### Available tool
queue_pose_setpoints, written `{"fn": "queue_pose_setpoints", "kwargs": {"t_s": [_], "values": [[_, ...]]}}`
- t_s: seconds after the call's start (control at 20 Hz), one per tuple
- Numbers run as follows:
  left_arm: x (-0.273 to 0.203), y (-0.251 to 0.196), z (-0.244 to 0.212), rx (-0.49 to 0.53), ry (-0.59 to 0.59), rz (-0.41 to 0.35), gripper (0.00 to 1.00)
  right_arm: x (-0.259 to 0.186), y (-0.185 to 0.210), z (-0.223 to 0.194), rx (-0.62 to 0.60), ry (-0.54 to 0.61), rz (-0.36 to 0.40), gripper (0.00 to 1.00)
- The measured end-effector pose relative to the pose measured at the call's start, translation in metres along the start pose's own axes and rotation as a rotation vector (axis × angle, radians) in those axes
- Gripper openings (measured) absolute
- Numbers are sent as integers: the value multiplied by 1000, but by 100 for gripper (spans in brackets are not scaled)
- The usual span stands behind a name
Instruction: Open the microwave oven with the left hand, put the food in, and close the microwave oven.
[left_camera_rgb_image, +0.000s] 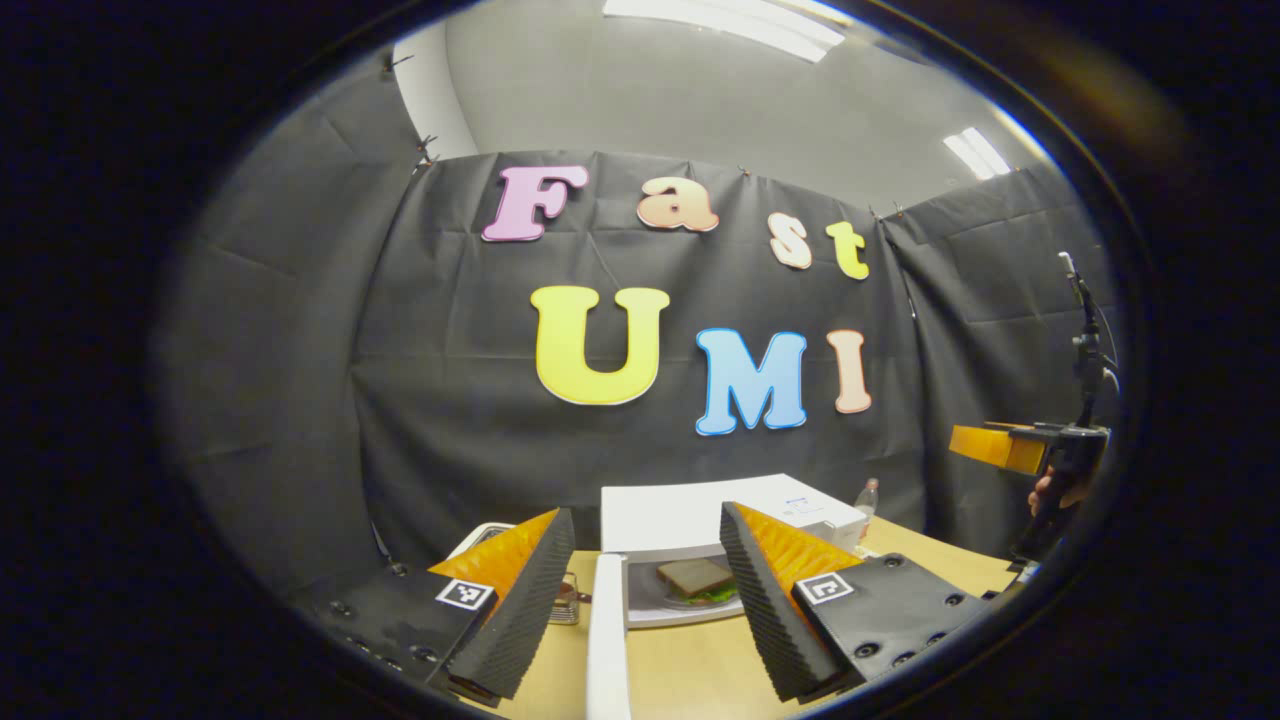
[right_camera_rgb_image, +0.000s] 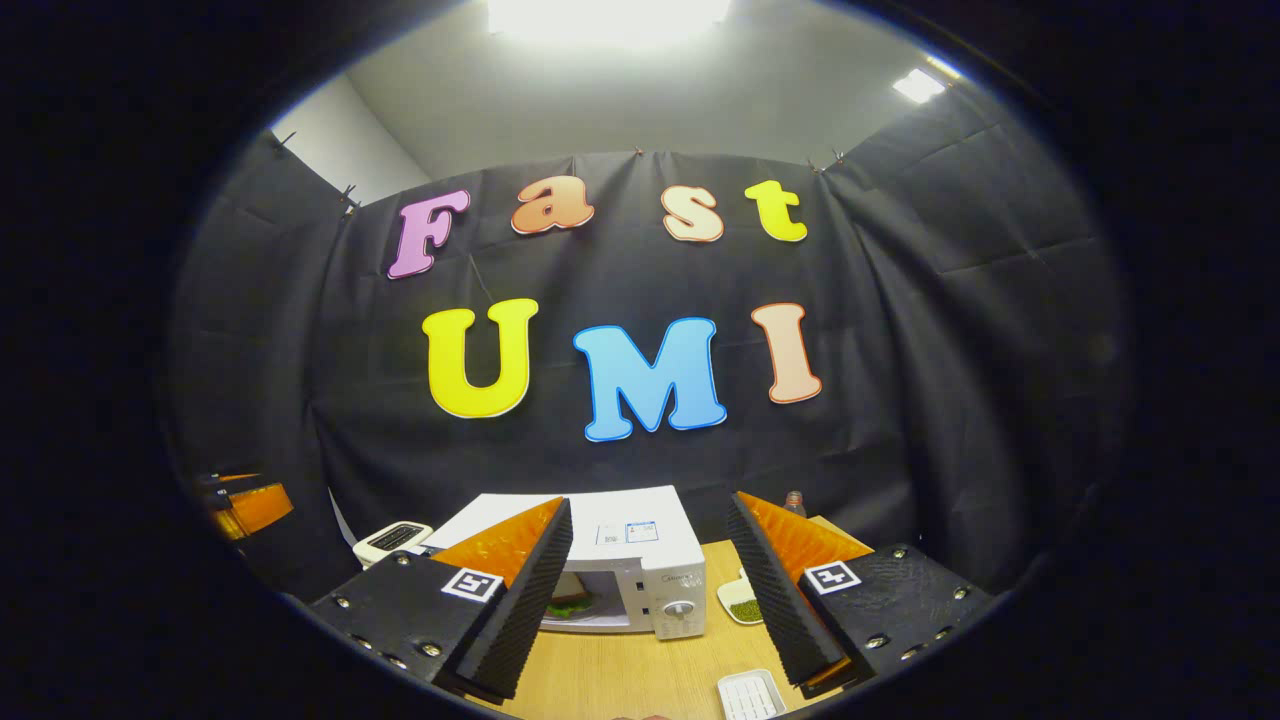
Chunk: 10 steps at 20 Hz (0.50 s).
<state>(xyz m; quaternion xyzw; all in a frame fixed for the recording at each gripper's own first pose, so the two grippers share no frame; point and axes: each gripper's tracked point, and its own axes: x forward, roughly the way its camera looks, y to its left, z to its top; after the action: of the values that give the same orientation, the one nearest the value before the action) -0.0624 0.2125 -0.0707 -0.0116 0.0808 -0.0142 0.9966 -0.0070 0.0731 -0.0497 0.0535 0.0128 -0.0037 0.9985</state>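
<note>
Both grippers, left (left_camera_rgb_image: 648, 590) & right (right_camera_rgb_image: 650, 585), spread wide, empty; sandwich (left_camera_rgb_image: 695, 577) inside open microwave (left_camera_rgb_image: 700, 520).

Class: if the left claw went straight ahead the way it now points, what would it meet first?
Probably the open door, edge-on between the left claw fingers, with the microwave and sandwich beyond; depth is hard to judge.
</note>
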Motion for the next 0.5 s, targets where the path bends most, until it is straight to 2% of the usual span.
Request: {"fn": "queue_pose_setpoints", "kwargs": {"t_s": [0.05,0.2,0.35,0.4,0.5], "values": [[-5,6,-5,5,15,4,93,1,2,2,0,-5,2,94],[-18,33,-13,21,32,52,58,5,8,3,-9,-16,24,94],[-34,69,-30,31,67,138,14,9,21,10,-23,-33,43,94],[-44,70,-38,9,87,122,7,7,24,12,-32,-42,48,94],[-57,81,-63,-4,129,122,7,8,29,14,-46,-50,59,94]]}}
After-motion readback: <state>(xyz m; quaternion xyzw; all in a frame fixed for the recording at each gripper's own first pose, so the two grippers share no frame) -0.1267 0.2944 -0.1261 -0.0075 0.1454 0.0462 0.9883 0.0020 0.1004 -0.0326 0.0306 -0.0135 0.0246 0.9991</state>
